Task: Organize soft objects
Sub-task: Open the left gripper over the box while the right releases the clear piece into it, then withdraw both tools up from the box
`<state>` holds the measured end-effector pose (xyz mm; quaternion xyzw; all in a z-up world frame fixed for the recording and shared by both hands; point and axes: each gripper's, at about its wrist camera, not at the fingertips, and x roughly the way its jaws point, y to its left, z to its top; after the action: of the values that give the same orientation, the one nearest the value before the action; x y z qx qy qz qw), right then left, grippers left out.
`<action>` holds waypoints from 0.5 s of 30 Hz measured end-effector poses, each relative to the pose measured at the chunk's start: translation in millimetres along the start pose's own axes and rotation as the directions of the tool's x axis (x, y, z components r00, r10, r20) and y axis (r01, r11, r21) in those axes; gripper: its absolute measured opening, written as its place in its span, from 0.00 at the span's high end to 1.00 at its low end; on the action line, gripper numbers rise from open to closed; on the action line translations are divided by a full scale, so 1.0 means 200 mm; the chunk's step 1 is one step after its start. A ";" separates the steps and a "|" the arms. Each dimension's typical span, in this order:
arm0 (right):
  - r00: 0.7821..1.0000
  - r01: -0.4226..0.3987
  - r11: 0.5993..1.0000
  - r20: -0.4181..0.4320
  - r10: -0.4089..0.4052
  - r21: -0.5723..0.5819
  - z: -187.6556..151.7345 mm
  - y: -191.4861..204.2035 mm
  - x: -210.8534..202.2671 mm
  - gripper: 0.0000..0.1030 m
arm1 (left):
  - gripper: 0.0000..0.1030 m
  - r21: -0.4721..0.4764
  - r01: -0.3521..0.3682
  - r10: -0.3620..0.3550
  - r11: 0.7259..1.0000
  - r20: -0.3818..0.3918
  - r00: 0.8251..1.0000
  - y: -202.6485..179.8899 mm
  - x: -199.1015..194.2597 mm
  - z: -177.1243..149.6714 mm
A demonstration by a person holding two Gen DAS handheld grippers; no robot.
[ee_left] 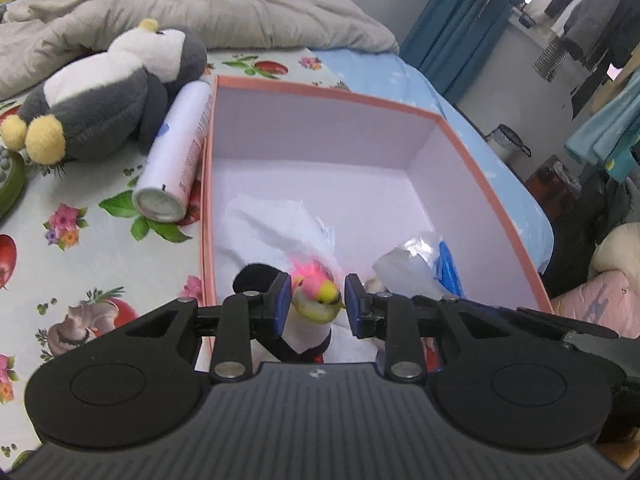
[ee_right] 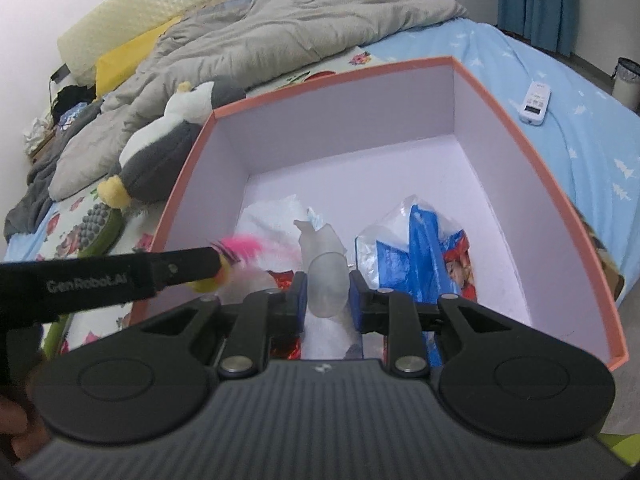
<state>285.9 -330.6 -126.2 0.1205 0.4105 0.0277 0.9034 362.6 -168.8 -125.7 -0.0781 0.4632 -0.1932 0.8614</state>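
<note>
Both tools tilt down into the pink box (ee_left: 500, 200). Left tool (ee_left: 314, 304) pinches a pink-tufted plush toy (ee_left: 320, 300), its body hidden below; right tool (ee_right: 326, 296) pinches a blurred translucent soft object (ee_right: 326, 280).

Much of the small toy (ee_left: 316, 304) is hidden behind the left gripper (ee_left: 317, 305); only its yellow and pink head shows, slightly blurred. The frosted soft thing (ee_right: 327, 280) between the right gripper's (ee_right: 326, 294) fingers cannot be identified, and its lower part is hidden. The gripper bodies cover the box's (ee_right: 400, 66) near wall. A green item (ee_left: 10, 184) is cut off by the left edge. The penguin (ee_right: 160, 152) is partly behind the box rim.
</note>
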 end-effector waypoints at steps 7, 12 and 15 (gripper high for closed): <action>1.000 -0.010 1.000 -0.001 0.010 0.001 0.03 0.01 -0.04 0.62 | 0.39 0.016 -0.026 0.026 1.000 0.008 1.000 0.01 -0.05 0.01; 0.999 -0.013 1.000 0.043 0.012 0.012 0.07 0.02 -0.17 0.59 | 0.39 0.049 -0.006 0.003 0.999 0.066 0.998 -0.04 -0.22 0.04; 0.996 -0.004 1.000 0.093 0.004 -0.001 0.09 0.05 -0.30 0.59 | 0.39 0.054 0.009 -0.014 0.998 0.100 0.995 -0.08 -0.34 0.05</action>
<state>260.3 -334.5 -68.0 0.1222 0.3679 0.0240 0.9215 333.5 -156.2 -62.2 -0.0672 0.4135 -0.2062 0.8843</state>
